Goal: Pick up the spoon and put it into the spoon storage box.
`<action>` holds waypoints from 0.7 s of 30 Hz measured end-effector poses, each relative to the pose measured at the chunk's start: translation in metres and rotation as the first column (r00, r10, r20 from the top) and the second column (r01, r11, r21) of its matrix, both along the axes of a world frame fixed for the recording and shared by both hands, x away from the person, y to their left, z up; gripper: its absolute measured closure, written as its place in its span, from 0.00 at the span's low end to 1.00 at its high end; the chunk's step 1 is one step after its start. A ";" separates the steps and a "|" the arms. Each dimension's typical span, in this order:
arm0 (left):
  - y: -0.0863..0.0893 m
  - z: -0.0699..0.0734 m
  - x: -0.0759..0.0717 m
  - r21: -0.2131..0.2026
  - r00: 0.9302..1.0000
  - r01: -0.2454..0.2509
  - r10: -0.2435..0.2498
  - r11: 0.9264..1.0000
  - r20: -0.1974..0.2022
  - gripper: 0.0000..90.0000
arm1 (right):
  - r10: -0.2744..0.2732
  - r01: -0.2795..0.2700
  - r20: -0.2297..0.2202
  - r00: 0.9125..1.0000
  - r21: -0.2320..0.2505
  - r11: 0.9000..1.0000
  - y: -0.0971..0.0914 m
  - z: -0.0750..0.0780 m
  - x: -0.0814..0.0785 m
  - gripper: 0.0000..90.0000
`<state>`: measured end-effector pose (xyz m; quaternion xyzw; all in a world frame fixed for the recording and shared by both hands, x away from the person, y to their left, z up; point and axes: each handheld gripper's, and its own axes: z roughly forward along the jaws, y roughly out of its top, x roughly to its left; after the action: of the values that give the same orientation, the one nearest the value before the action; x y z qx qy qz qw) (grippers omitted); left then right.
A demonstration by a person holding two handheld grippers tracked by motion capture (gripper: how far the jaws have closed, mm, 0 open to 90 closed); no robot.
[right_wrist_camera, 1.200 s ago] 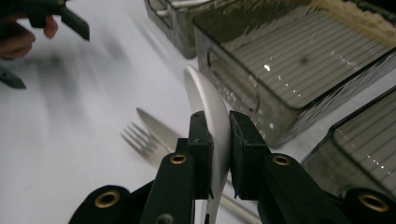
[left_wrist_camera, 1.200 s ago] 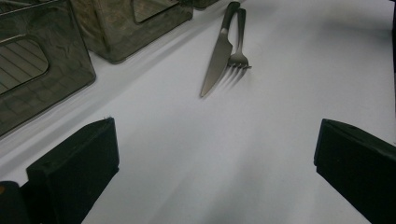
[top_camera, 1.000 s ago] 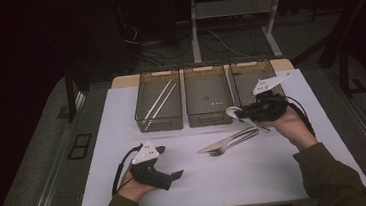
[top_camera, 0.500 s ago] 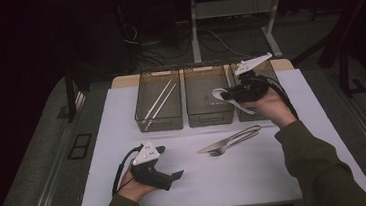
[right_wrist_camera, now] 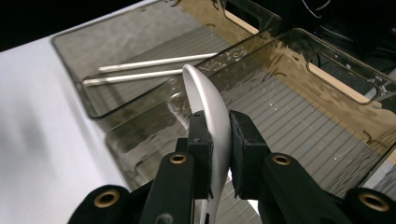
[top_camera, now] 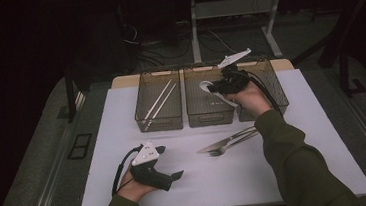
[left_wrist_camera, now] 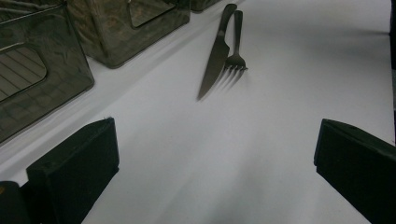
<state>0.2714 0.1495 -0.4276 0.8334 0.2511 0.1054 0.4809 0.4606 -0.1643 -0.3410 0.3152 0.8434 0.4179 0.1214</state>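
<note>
White table (top_camera: pixel 326 160): we judged the spoon (right_wrist_camera: pixel 208 100) light, stiff, slippery; right tongs (right_wrist_camera: pixel 219 135) clamped its bowl edgewise; left tongs (left_wrist_camera: pixel 210 158) gaped empty.

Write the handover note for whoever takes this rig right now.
Right gripper: shut on the spoon, held above the middle bin.
Left gripper: open, holding nothing, resting on the white mat.
Done: two chopsticks lie in the left bin.
Left: lower the spoon into a bin, probably the middle one; knife and fork lie on the mat, unsorted.
</note>
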 end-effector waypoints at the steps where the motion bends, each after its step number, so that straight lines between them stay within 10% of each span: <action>1: 0.000 0.000 0.000 0.002 1.000 0.003 -0.003 1.000 0.003 0.00 | -0.006 0.006 -0.001 1.000 0.000 1.000 0.001 -0.002 0.003 0.88; 21: -0.001 0.002 -0.002 -0.019 1.000 0.011 -0.011 1.000 -0.003 0.00 | 0.026 -0.031 -0.063 0.998 -0.088 0.996 0.028 -0.040 0.013 0.88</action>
<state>0.2698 0.1484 -0.4260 0.8304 0.2482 0.0993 0.4888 0.4735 -0.1365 -0.3813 0.3102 0.8689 0.3716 0.1031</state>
